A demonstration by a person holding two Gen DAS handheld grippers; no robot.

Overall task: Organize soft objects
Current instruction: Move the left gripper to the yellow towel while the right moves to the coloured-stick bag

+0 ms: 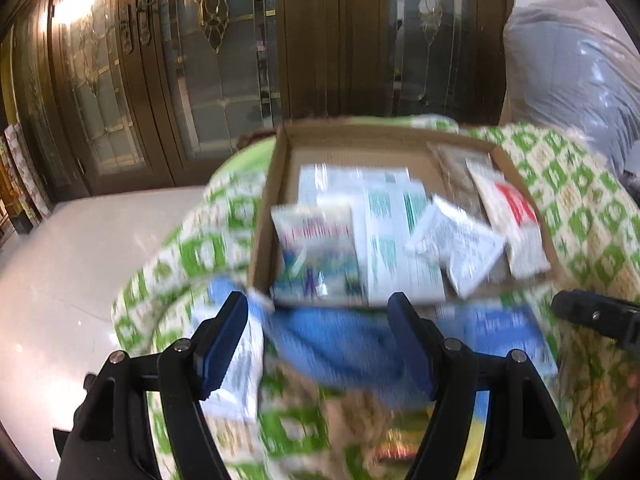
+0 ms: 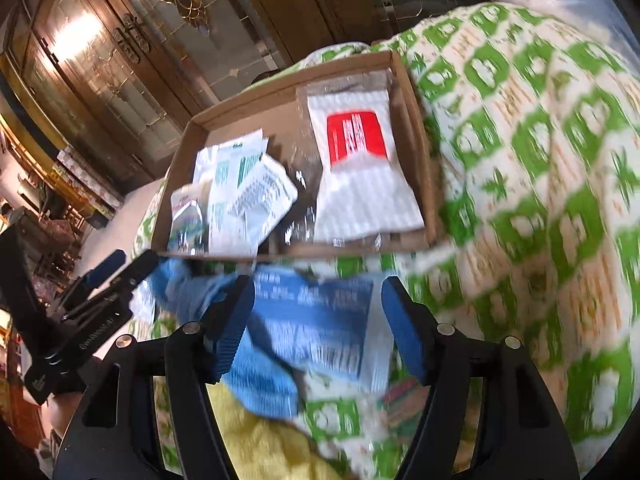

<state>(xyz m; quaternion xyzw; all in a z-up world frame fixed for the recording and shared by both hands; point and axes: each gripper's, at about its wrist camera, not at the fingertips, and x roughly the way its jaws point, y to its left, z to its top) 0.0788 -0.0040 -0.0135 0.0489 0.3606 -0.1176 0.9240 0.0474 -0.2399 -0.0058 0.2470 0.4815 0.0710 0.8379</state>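
Left wrist view, surroundings: wooden cabinet (image 1: 224, 60) with glass doors behind; pale floor (image 1: 60, 248) at left; plastic-wrapped bundle (image 1: 576, 80) at right.
Left wrist view, box: shallow cardboard box (image 1: 264, 216) on a green-and-white patterned blanket (image 1: 568, 200), holding flat sealed packets (image 1: 384, 236), blurred.
Left wrist view, cloth: soft blue cloth (image 1: 332, 344) with a printed packet, just in front of the box.
Left wrist view, fingers: left gripper (image 1: 324, 336) fingers spread apart, cloth between them; contact unclear.
Right wrist view, box: red-labelled white packet (image 2: 360, 160) at the box's right.
Right wrist view, cloth: yellow fabric (image 2: 260, 440) beneath.
Right wrist view, fingers: right gripper (image 2: 318, 324) spread wide around the cloth; grip unclear.
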